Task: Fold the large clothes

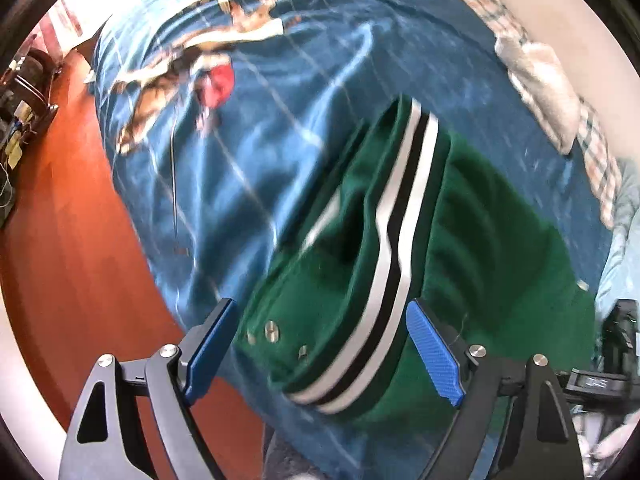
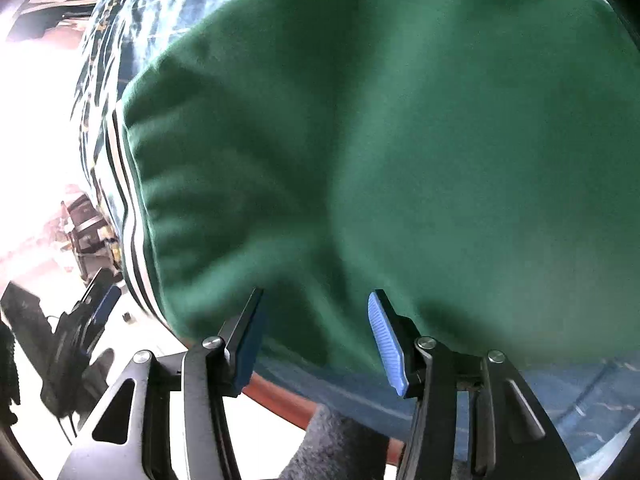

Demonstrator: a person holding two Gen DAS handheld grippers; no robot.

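Both of my claws hang close over the bed, and beyond their blue pads the big blue printed bedspread point(image 1: 320, 80) serves as my folding surface, broad and flat enough for large clothes. On it, near the bed's edge, lies the dark green fleece jacket point(image 2: 380, 140) with its black-and-white striped ribbed hem point(image 1: 396, 216), already doubled over so the hem and silver snap buttons point(image 1: 272, 330) face up. My left gripper point(image 1: 324, 352) stands wide apart above that hem, gripping nothing. My right gripper point(image 2: 316, 332) is half open with green cloth between its pads; whether it pinches, I cannot tell.
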